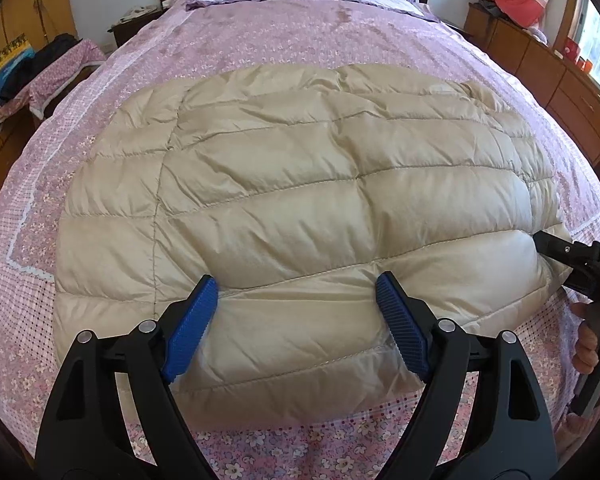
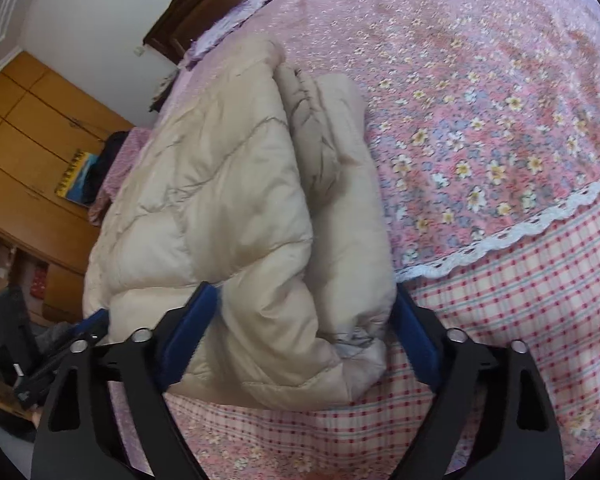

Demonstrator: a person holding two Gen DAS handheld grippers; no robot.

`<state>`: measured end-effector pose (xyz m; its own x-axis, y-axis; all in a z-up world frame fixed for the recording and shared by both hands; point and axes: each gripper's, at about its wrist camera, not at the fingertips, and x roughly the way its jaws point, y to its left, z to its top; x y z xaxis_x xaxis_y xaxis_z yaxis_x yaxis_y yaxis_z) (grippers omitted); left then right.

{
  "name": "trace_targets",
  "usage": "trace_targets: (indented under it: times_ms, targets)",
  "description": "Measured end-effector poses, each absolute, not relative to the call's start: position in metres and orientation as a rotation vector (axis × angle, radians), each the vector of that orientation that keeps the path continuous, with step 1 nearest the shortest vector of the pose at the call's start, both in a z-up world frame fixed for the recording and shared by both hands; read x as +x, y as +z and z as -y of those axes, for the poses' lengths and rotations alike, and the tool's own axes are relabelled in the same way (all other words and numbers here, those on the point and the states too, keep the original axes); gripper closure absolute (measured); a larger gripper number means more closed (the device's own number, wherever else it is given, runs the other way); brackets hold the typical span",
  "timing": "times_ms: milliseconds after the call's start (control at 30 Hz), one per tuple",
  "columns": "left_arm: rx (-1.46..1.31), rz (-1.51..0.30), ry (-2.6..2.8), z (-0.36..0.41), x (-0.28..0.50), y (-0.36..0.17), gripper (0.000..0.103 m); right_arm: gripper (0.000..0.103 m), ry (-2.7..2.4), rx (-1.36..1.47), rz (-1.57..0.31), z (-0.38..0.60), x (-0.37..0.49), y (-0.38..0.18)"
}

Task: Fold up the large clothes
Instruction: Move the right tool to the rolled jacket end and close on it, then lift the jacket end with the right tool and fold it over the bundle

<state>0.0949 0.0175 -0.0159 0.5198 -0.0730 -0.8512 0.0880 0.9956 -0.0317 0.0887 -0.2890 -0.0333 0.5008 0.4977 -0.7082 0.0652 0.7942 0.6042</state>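
Beige jacket [image 1: 300, 184] fills both wide claws, left [image 1: 296, 320] unclenched, right [image 2: 300, 336] squeezing; "DAS" legible.

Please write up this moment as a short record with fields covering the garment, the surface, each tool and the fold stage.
garment: beige quilted down jacket, partly folded, layers stacked at its right end
surface: bed with pink floral bedspread
left tool: blue pads spread wide at the jacket's near edge
right tool: pads straddling and pressing the bundled end
fold stage: unfinished
background: wooden wardrobe
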Motion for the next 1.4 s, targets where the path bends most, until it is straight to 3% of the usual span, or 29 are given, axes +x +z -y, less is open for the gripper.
trace_targets:
  times_ms: [367,500,1100,1400]
  targets:
    - [0.009,-1.051,-0.094,-0.020,0.104,-0.024,0.021,0.058,0.371,0.680,-0.979,0.312,0.073,-0.019]
    - [0.002,-1.052,-0.097,-0.022,0.105,-0.027,0.021,0.064,0.404,0.664,-0.924,0.313,0.070,0.004]
    - [0.039,-1.042,-0.123,-0.023,0.103,-0.036,0.022,0.070,0.551,0.613,-0.827,0.263,0.075,0.062]
    - [-0.016,-0.974,-0.139,-0.054,0.071,0.004,0.023,0.071,0.563,0.544,-0.814,0.240,0.078,0.085]
